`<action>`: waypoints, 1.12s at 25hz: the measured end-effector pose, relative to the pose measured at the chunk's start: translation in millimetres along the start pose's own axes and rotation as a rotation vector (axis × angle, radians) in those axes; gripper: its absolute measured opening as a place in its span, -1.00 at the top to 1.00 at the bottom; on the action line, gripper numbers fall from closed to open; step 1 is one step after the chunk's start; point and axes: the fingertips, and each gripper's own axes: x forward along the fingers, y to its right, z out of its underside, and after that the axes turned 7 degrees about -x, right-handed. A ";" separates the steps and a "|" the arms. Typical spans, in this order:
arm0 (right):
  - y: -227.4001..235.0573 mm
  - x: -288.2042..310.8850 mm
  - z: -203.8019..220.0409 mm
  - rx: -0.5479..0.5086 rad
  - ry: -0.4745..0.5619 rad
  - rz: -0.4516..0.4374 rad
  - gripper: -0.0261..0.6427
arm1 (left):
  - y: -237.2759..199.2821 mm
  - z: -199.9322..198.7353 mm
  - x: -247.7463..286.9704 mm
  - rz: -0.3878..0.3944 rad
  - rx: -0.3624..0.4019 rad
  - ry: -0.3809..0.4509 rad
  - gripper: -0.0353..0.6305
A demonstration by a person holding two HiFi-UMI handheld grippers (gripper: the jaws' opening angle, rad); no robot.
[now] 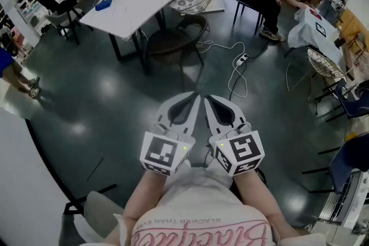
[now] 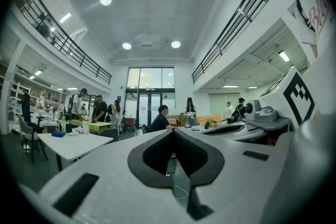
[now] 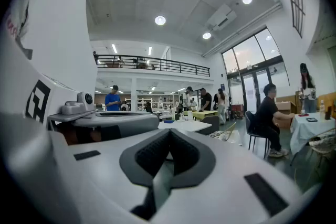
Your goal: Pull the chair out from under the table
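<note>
Not yet begun: chair [image 1: 170,41] sits tucked under the bench [image 1: 138,6] at twelve o'clock, well apart from the left hand-held gripper [image 1: 195,97] and right hand-held gripper [image 1: 209,98], both pressed together and empty.

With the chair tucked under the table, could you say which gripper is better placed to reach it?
Probably the left gripper: it sits beside the right gripper, both far off, but the chair lies slightly leftward.

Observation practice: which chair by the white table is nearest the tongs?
The dark chair at the table's near side; the wire chair sits farther back.
</note>
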 end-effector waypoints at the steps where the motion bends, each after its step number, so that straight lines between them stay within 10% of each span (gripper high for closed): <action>1: -0.2 1.1 -0.3 -0.001 0.001 0.001 0.91 | -1.5 0.0 0.1 0.000 0.001 0.000 0.88; 28: -29.6 53.0 16.6 0.066 -0.022 -0.014 0.91 | -72.0 22.8 -12.1 -0.029 -0.067 -0.030 0.88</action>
